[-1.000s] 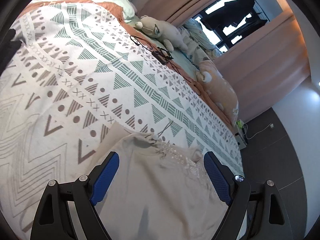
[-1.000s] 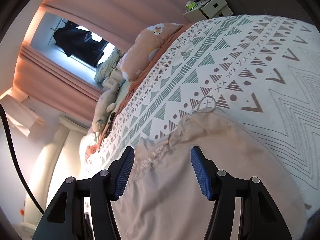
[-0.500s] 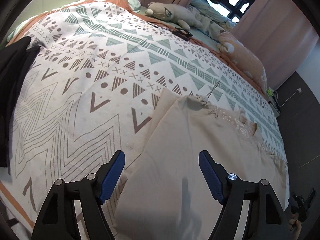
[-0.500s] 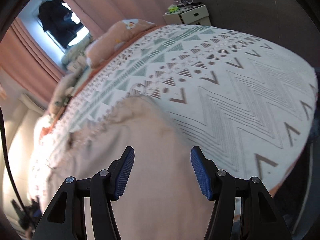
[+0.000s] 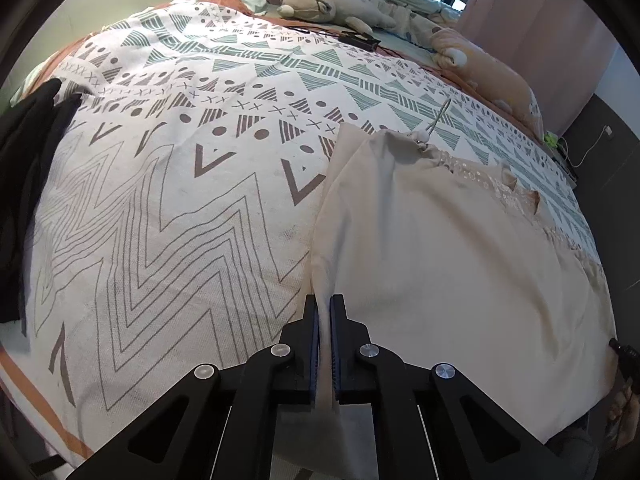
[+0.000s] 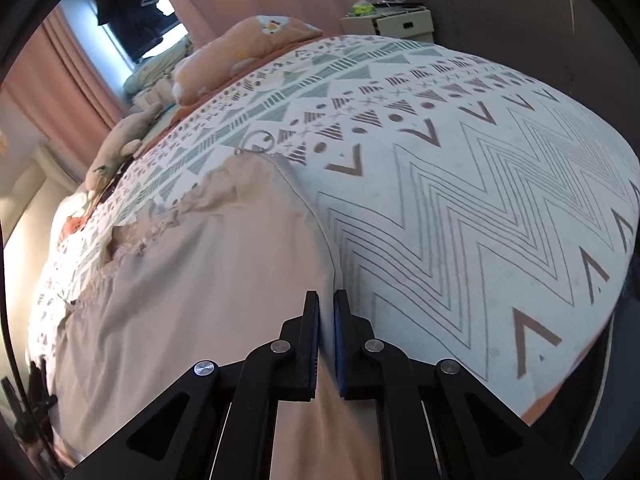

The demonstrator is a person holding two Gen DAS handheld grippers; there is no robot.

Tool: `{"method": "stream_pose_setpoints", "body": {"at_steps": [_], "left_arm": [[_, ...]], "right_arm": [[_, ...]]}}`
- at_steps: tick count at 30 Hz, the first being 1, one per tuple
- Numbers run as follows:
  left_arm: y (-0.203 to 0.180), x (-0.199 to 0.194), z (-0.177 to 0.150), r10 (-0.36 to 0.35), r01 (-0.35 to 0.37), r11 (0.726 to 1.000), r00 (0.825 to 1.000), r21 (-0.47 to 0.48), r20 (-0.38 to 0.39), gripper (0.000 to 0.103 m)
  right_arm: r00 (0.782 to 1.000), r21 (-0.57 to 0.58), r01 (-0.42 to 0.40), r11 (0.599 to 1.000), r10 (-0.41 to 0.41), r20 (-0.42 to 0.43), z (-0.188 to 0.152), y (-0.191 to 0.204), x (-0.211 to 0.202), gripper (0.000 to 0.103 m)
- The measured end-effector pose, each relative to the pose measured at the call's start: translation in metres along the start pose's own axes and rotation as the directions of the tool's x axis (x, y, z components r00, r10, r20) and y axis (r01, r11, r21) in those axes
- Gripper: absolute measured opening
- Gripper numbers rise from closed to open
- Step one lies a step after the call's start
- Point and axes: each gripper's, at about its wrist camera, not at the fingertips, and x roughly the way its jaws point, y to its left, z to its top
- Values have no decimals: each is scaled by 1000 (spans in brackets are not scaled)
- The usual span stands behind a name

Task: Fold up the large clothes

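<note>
Beige garment (image 5: 440,264) lies spread on the patterned bedspread (image 5: 168,200), its gathered, lace-trimmed end toward the pillows and a metal hanger hook (image 5: 438,114) poking out at the far corner. At the far left of the left wrist view, dark clothing (image 5: 24,184) is draped over the bed's edge. The left gripper (image 5: 325,312) is pressed together on the garment's left border — cloth runs between its blue pads. Farther back lie a grey plush toy (image 5: 332,8) and a peach pillow (image 5: 492,76). In the right wrist view, the right gripper (image 6: 327,308) pinches the garment's right border (image 6: 320,240) — its jaws nearly meet around the fabric. Beyond the bed stands a small bedside cabinet (image 6: 392,24).
</note>
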Motion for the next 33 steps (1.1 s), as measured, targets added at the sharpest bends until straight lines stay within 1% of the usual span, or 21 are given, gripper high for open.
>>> {"method": "stream_pose_setpoints", "body": {"at_steps": [4,10,14,16,17,18,19,20,21,23,24,27,33], "left_arm": [[6,1,-4,-8,8,1000,1000,-18,1,5],[3,4,5,9,-9,999,1000,-30,0,5],[1,9,8,14,-15,999,1000,-42,-14,5],[1,10,9,15,-16,999,1000,-45,-28,5],[1,9,9,8,-10,999,1000,-49,-29,6],[2,8,9,-1,-1,999,999,-50,-34,12],[3,7,8,-13,11,999,999,-51,-39,16],[5,6,7,-34,31,998,998,-60,-45,29],[7,4,6,-55,52,996,997,-72,-45,48],[15,-2,3,-99,96,989,995,-112,-25,70],[19,-7,1,-115,113,985,993,-131,-9,72],[29,-18,-1,-154,155,974,988,-167,16,72],[51,-33,-14,-182,185,957,983,-224,36,72]], "right_arm": [[1000,-18,-5,1000,5,-11,7,10,11,8],[1000,4,-16,1000,16,-26,6,13,25,7],[1000,37,7,999,-7,-15,10,4,24,7],[999,62,23,998,-21,-24,11,0,22,8],[999,72,24,997,-22,-26,11,-2,21,12],[999,78,22,997,-20,-26,11,-2,18,19],[999,79,35,996,-33,-24,11,-2,15,22],[999,75,50,996,-49,-14,12,0,9,30],[999,71,55,996,-55,-3,13,1,4,40],[998,64,56,996,-58,30,16,7,-10,42],[997,56,54,997,-57,45,17,12,-17,42],[997,23,27,999,-28,72,23,34,-35,42],[995,-92,-77,993,83,60,27,106,-50,42]]}}
